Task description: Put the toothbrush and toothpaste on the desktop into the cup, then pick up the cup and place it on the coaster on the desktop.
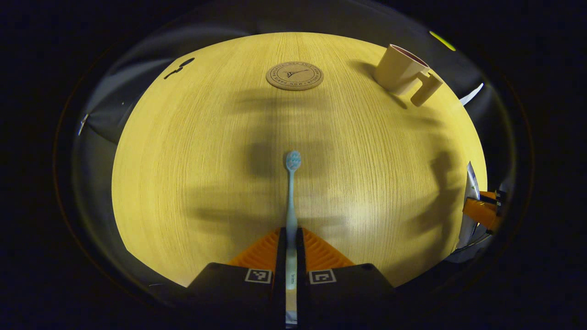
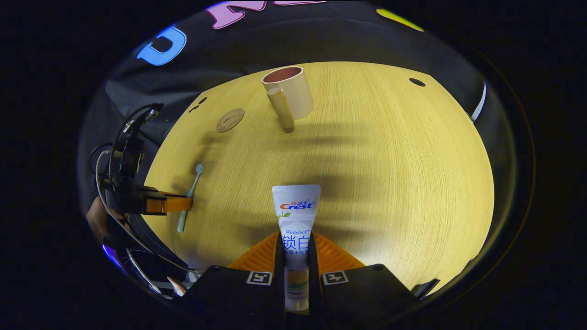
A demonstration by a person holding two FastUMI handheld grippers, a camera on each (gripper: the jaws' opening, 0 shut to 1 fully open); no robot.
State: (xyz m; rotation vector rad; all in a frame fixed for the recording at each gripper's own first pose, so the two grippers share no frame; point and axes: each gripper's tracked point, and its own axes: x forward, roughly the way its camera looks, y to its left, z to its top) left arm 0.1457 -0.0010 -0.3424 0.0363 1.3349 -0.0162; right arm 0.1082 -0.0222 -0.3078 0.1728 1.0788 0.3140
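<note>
The left tool [image 1: 290, 247] is pinching the toothbrush [image 1: 291, 192] by the lower part of its handle, both fingers pressed on it. The brush points straight ahead of the tool, with the bristle head at the far end, over the desk [image 1: 192, 160]. Farther ahead of this tool lies the coaster [image 1: 295, 76], flat on the desk, and to the right of it, well apart, stands the cup [image 1: 400, 69] (its handle is turned toward the tool).

The right tool [image 2: 296, 256] is pinching the toothpaste [image 2: 296, 215] around the middle of the tube; the flat crimped end points away from the tool, over the desk. Straight ahead of this tool, near the far edge, the cup [image 2: 293, 91] stands upright and open, handle facing the tool. The coaster [image 2: 230, 120] is just left of the cup, not touching it. At the far left of the right gripper view the left tool [image 2: 181, 201] shows, holding the toothbrush [image 2: 190, 192].
</note>
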